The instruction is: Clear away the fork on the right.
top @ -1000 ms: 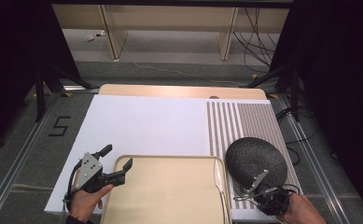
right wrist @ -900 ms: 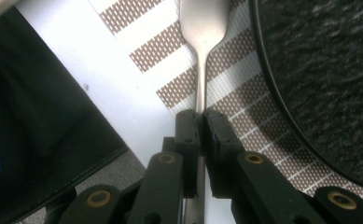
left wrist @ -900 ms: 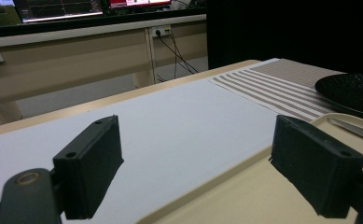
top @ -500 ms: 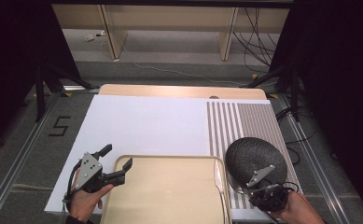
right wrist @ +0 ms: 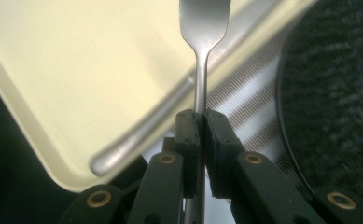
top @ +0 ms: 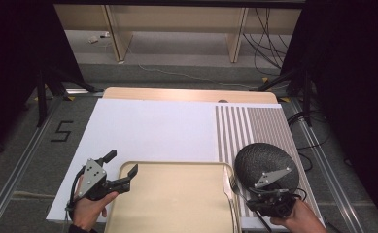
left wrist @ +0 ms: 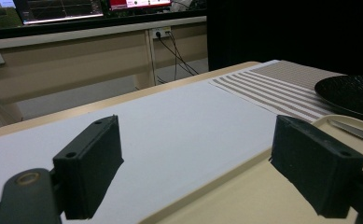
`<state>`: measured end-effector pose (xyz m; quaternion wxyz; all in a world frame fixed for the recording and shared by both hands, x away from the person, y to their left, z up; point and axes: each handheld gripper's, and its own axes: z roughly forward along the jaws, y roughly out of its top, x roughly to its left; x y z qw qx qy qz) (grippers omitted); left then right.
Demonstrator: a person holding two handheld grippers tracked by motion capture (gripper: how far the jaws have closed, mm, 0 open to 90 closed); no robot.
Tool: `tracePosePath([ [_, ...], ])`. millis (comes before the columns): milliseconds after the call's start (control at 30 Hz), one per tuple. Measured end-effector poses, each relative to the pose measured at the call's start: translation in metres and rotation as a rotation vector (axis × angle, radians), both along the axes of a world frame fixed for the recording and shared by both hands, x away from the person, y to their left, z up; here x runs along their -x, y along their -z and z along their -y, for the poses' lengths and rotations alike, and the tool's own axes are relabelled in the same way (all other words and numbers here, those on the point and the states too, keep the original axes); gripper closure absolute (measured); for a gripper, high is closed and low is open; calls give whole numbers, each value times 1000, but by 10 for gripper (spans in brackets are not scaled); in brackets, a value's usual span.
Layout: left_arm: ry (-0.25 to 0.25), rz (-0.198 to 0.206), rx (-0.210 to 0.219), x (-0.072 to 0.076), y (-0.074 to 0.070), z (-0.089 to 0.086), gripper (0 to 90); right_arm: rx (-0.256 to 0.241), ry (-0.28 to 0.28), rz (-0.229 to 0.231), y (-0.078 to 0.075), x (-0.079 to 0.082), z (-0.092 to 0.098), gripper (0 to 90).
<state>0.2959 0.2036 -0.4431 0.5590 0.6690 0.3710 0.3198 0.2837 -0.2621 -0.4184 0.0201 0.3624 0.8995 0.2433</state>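
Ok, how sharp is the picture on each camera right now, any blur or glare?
Right gripper view: the fork and tray rim are soft, the jaws sharp. Left gripper view: near jaws slightly soft, the plate clear. High view: even light, dark surroundings, no glare.

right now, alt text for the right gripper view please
The right gripper is shut on a metal fork by its handle, over the rim of a cream tray. A black textured plate lies at right.

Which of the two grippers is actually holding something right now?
The right gripper, by the black plate: its jaws are shut on a fork handle. The left gripper stands open over the tray corner, holding nothing.
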Motion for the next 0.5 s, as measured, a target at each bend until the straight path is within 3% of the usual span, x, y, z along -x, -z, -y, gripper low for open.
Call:
tracePosePath([
  [200,2,-1,0,0,0,0,160,-66,-49,20,-7,4,-16,850],
  [500,2,-1,2,0,0,0,160,-101,-101,26,-10,6,-45,851],
])
